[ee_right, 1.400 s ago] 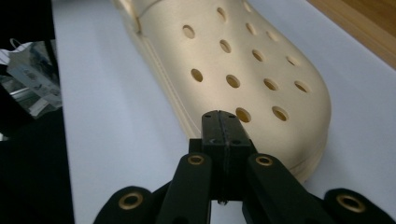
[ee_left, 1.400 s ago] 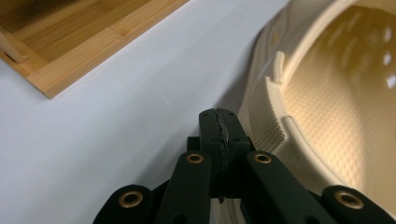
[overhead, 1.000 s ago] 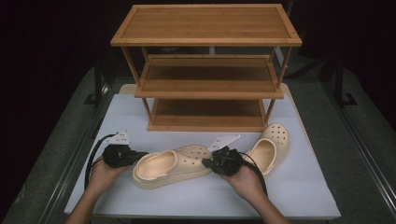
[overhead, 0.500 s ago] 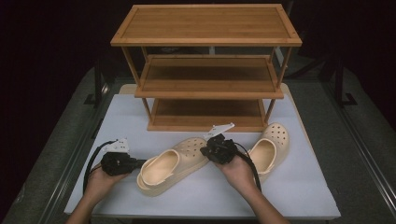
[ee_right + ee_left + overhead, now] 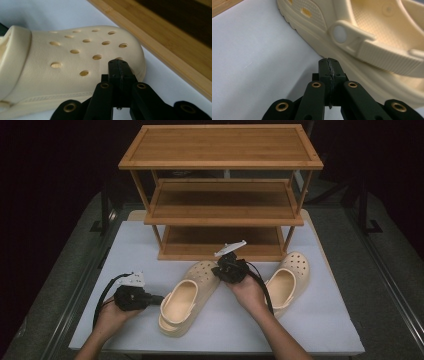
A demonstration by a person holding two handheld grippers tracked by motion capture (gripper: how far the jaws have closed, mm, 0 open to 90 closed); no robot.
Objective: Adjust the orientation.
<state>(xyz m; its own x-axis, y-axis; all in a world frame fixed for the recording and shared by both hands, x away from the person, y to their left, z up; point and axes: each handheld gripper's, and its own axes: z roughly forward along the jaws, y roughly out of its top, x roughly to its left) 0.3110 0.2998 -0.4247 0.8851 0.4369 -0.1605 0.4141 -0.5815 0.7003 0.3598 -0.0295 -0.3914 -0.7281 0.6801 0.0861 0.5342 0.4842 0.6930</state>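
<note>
Two cream clogs lie on the white table top. The left clog [image 5: 186, 296] lies at a slant, toe toward the rack. My left gripper [image 5: 160, 299] is shut, its tips [image 5: 329, 62] against that clog's [image 5: 372, 37] side by the strap rivet near the heel. My right gripper [image 5: 218, 270] is shut too, its closed tips [image 5: 119, 64] resting on the holed toe of the same clog [image 5: 75, 57]. Neither holds anything. The second clog [image 5: 289, 281] lies to the right, partly behind my right hand.
A three-tier wooden shoe rack [image 5: 220, 200] stands at the back of the white table [image 5: 320, 330]; its bottom board [image 5: 165, 47] runs just beyond the clog's toe. Dark floor surrounds the table.
The left clog has swung from lying across the table to a slant, its toe pushed toward the rack. My right gripper moved with the toe toward the rack; the left gripper barely moved.
</note>
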